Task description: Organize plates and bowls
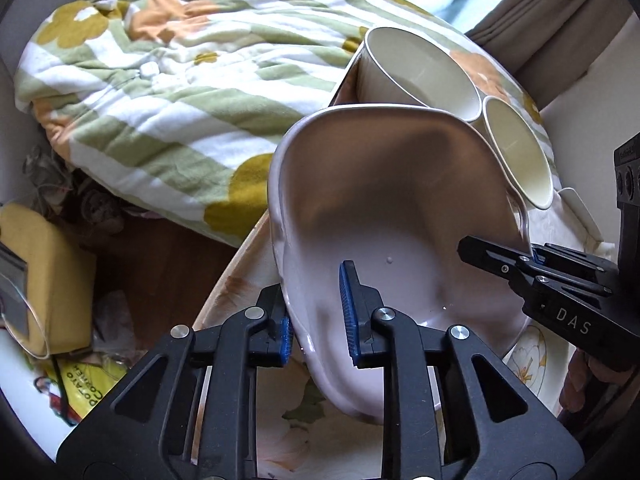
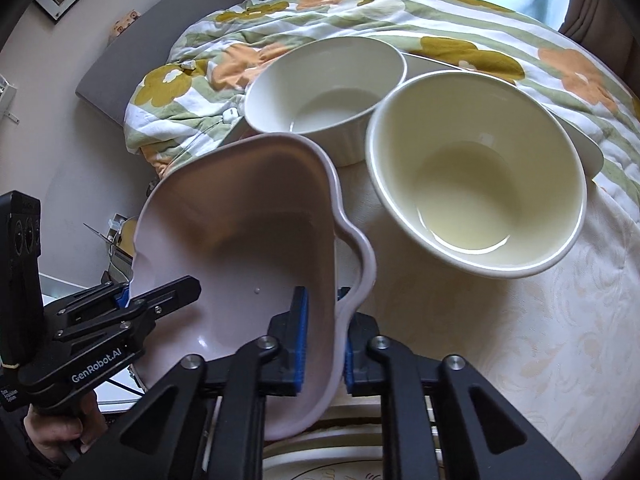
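Note:
A pale pink dish (image 1: 384, 216) with wavy handle rims hangs tilted over the table, gripped from both sides. My left gripper (image 1: 316, 324) is shut on its left rim, one blue pad inside the wall and one outside. My right gripper (image 2: 324, 348) is shut on the opposite rim beside the handle, and it also shows as the black right gripper (image 1: 532, 258) in the left wrist view. The pink dish (image 2: 248, 240) fills the lower left of the right wrist view, where my left gripper (image 2: 128, 300) clamps its far edge. Two cream bowls stand behind: a large bowl (image 2: 476, 184) and a ribbed bowl (image 2: 328, 92).
The round table wears a cream patterned cloth (image 2: 520, 340). A white flat tray (image 2: 588, 148) lies behind the bowls. A flower-printed plate (image 1: 528, 356) lies under the dish. A floral quilt (image 1: 160, 80) covers the bed beyond. Clutter and a yellow bag (image 1: 88, 384) lie on the floor.

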